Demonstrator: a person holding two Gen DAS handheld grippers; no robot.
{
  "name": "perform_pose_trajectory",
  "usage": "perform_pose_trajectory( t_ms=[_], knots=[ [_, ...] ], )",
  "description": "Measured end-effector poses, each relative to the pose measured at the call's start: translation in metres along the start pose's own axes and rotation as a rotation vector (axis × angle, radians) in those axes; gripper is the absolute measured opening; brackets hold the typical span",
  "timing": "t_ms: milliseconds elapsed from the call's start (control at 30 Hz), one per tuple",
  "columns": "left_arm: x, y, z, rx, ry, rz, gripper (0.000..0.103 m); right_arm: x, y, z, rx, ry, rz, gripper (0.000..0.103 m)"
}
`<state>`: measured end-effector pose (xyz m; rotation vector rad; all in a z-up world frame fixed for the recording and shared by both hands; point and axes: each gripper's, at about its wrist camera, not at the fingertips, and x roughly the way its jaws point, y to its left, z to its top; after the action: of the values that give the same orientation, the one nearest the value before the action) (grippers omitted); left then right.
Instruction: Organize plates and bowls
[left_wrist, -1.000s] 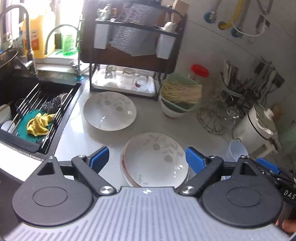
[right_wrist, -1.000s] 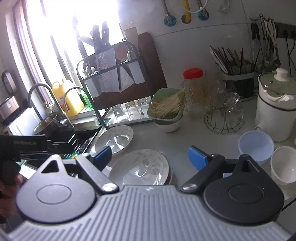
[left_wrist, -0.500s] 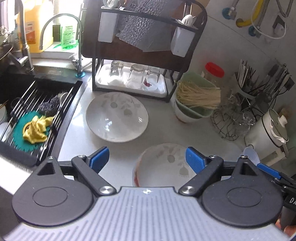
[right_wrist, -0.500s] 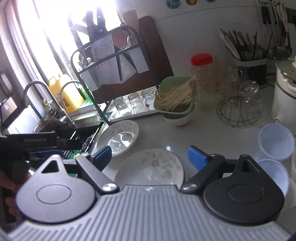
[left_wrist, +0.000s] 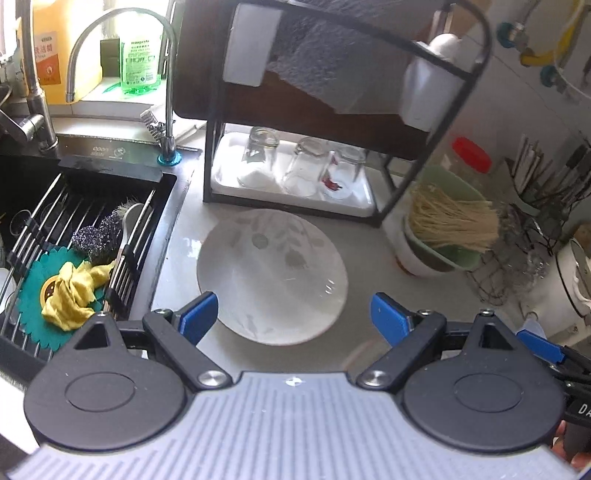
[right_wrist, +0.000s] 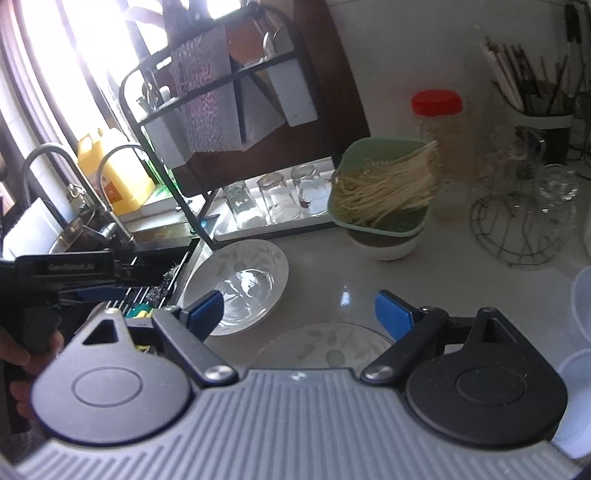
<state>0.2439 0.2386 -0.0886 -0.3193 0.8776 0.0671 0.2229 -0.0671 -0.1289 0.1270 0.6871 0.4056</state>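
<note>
Progress: early, by appearance; no dish is lifted, and two leaf-patterned plates lie apart on the tabletop (right_wrist: 343, 273).
Far plate (left_wrist: 272, 276): flat beside the sink (left_wrist: 74, 236), just in front of the black rack (left_wrist: 295, 147).
Near plate (right_wrist: 325, 345): at the right gripper's (right_wrist: 300, 314) base, partly hidden.
Left gripper (left_wrist: 291, 314): jaws released, empty, over the far plate's near rim.
Right gripper: jaws spread, empty.
Remaining: gathering the plates; plastic bowls (right_wrist: 580, 369) at right unsorted.
Obstacles: rack frame and green noodle basket (right_wrist: 380, 195) crowd the far plate.
</note>
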Motion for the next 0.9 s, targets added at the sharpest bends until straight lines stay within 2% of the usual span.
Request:
perform_pose_trajectory(
  t_ms=[300, 533, 833, 900],
  knots=[
    [0.050, 0.037, 0.027, 0.001, 0.055, -0.029, 0.092, 0.056, 0.013, 0.014, 0.021, 0.072, -0.021, 0.090],
    [0.086, 0.065, 0.040, 0.004, 0.089, -0.022, 0.092, 0.106, 0.019, 0.023, 0.049, 0.134, -0.022, 0.090],
    [0.132, 0.089, 0.048, -0.005, 0.162, -0.070, 0.091, 0.163, 0.027, 0.022, 0.099, 0.209, -0.038, 0.078],
    [0.143, 0.091, 0.049, 0.005, 0.181, -0.089, 0.087, 0.174, 0.029, 0.021, 0.106, 0.225, -0.048, 0.076]
  ],
)
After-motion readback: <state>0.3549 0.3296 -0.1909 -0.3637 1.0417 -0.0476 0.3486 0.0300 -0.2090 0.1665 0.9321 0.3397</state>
